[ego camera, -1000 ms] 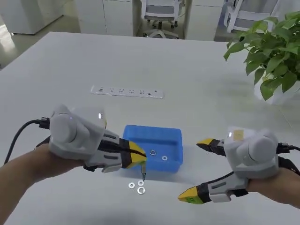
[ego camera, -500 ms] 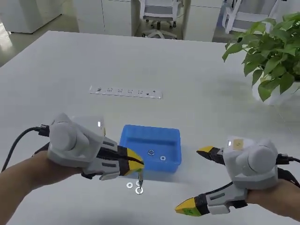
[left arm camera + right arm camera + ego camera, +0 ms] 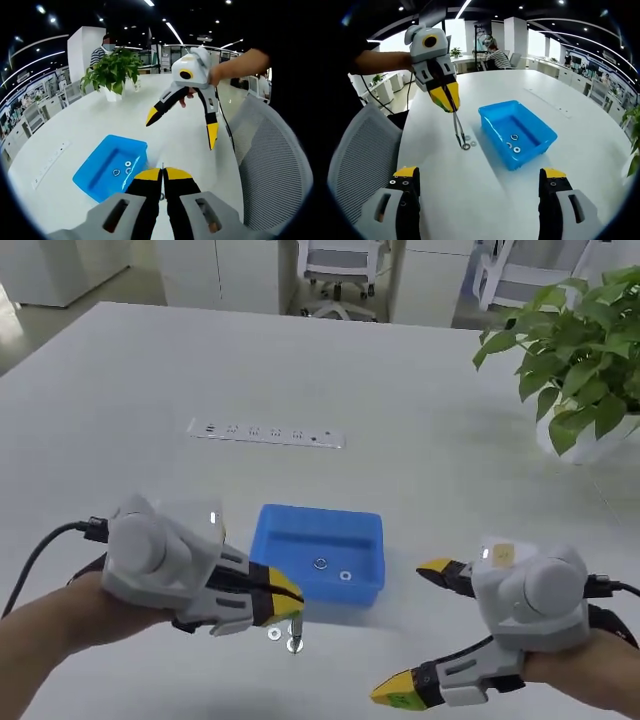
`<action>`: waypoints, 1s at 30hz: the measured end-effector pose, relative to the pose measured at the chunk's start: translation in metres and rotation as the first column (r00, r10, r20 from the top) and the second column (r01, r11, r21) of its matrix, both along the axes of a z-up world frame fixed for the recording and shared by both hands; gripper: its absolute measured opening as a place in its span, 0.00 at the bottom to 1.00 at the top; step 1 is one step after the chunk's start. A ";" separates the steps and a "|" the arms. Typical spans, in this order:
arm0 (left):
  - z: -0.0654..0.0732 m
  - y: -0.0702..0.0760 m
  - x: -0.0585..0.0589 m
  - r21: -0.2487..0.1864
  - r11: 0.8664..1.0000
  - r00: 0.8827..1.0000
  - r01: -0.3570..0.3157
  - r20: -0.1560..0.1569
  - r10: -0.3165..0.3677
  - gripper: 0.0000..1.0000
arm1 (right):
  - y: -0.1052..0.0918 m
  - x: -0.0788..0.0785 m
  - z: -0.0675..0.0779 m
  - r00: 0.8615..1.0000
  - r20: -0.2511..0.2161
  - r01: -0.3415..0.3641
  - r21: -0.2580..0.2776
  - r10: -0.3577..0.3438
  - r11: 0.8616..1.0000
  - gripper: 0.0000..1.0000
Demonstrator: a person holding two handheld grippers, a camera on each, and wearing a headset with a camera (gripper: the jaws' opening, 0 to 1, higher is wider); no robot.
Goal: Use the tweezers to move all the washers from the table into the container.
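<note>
My left gripper [image 3: 286, 600] is shut on thin metal tweezers [image 3: 294, 628], whose tips rest at a washer [image 3: 293, 644] on the white table, beside another washer [image 3: 275, 634]. In the right gripper view the tweezers [image 3: 458, 128] come down from the left gripper [image 3: 444, 97] onto that washer [image 3: 465, 146]; whether they pinch it I cannot tell. The blue container [image 3: 322, 527] stands just behind, with washers [image 3: 345, 576] inside it. My right gripper [image 3: 415, 632] hovers open to the right of the container, holding nothing. In the left gripper view it [image 3: 181, 130] hangs open above the table.
A white power strip [image 3: 265, 433] lies on the table beyond the container. A potted plant [image 3: 580, 350] stands at the far right. Office chairs [image 3: 345, 265] sit past the far edge, and a mesh chair [image 3: 362, 150] is close behind the near edge.
The left gripper has lowered and drawn back slightly, bringing the tweezer tips from just above the washers down onto the nearest one. The right gripper has sunk a little and stays open.
</note>
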State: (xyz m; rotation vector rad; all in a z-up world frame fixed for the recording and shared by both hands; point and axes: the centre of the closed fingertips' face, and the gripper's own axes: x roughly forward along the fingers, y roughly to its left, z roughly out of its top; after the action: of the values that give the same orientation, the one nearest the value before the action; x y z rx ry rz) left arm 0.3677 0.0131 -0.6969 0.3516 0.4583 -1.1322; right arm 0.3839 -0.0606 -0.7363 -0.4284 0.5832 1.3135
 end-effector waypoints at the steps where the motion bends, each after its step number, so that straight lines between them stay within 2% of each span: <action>1: 0.000 -0.001 0.000 -0.001 1.000 1.000 0.000 -0.001 0.000 0.06 | 0.000 0.000 0.000 1.000 0.000 0.000 -0.001 0.000 1.000 1.00; 14: -0.001 -0.001 0.000 -0.013 1.000 1.000 0.008 -0.004 -0.008 0.05 | 0.004 -0.004 -0.003 1.000 -0.003 -0.026 0.001 0.026 1.000 0.96; 21: -0.002 0.000 -0.001 -0.010 1.000 1.000 0.018 -0.001 -0.018 0.05 | 0.015 -0.011 -0.004 0.997 0.002 -0.078 0.025 0.078 0.997 0.87; 30: -0.002 -0.001 -0.002 -0.008 0.999 0.999 0.033 -0.002 -0.033 0.05 | 0.033 -0.018 -0.006 0.983 0.040 -0.183 0.037 0.181 0.983 0.69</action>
State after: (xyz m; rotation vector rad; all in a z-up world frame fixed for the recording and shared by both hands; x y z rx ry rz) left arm 0.3654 0.0117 -0.6986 0.3526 0.4508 -1.1664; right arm 0.3659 -0.0276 -0.7422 -0.4802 0.4946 1.4864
